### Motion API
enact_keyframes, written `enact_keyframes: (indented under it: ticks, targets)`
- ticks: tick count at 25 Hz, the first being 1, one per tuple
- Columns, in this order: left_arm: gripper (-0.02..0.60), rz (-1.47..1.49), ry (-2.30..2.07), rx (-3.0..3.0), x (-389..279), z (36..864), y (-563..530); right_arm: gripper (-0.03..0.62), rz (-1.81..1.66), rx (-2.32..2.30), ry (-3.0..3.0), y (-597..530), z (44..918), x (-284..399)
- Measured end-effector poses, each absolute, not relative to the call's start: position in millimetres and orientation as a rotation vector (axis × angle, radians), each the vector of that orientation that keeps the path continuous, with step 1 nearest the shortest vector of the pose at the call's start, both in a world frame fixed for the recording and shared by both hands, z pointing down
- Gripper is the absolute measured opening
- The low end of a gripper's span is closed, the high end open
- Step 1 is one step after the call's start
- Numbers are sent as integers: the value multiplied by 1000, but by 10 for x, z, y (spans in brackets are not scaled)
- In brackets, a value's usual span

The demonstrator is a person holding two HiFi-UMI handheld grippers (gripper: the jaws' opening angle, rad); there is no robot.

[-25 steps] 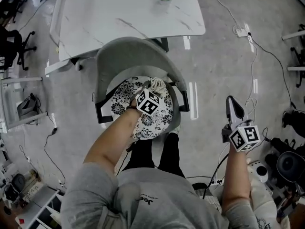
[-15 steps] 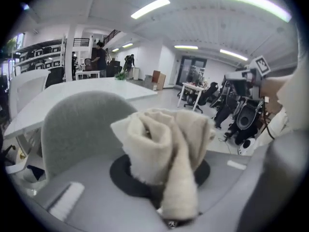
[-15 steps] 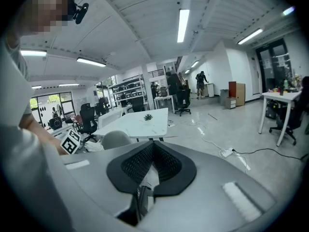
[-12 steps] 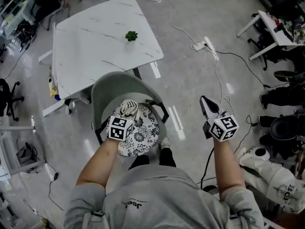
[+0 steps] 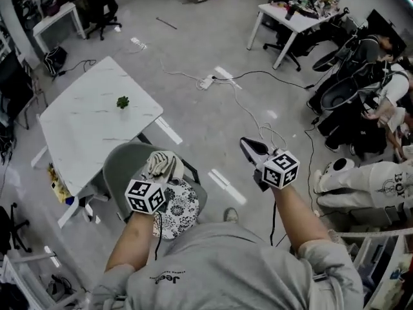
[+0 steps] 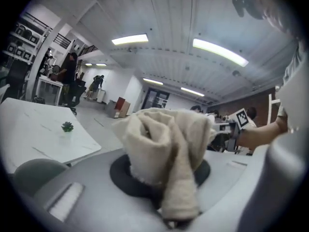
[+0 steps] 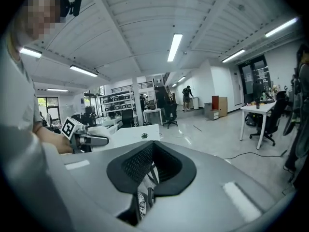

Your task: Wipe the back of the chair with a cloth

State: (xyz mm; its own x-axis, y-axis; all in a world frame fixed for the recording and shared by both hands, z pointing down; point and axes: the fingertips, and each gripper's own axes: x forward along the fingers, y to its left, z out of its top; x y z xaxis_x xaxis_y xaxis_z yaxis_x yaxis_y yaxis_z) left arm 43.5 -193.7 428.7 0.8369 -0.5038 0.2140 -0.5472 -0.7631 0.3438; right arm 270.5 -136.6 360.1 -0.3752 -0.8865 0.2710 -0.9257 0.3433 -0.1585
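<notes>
The left gripper (image 5: pixel 159 172) has its jaws clenched on a bunched cream cloth (image 6: pixel 164 153). The cloth bulges out above and to both sides of the jaws, and one fold hangs down over them. In the left gripper view the cloth is held up against the room and ceiling. The rounded rim of the grey chair (image 5: pixel 122 166) sits low at the left there, apart from the cloth.

From the head view, the cloth hovers over the right inner edge of the chair's curved back, just above the round black-and-white patterned cushion (image 5: pixel 179 210) on the seat. The person's left forearm reaches down to the gripper's marker cube, which lies over the cushion's left edge.

The right gripper (image 5: pixel 250 147) has its jaws pressed together with nothing between them. It is held out over the bare floor (image 5: pixel 193 50), well to the right of the chair.

Beyond the chair stands a white marbled tabletop (image 5: pixel 90 131) with a small green plant (image 5: pixel 122 101) on it. A white power strip (image 5: pixel 206 81) lies farther out, and thin cables trail from it across the floor. A second white desk (image 5: pixel 293 19) stands at the upper right, cluttered on top, with office chairs and seated people near it.
</notes>
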Motion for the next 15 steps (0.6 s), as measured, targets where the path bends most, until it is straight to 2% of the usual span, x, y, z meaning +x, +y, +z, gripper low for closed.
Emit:
enact_keyframes:
  ticks: [9,15]
  targets:
    - [143,61,-625,2786,1355,3266,-1285,1,272,1778,-2485,-459,2923,3407]
    - [143,-13,-607,2790,2198,3028,-729,2,206,1769,-2479,242,2813,4066]
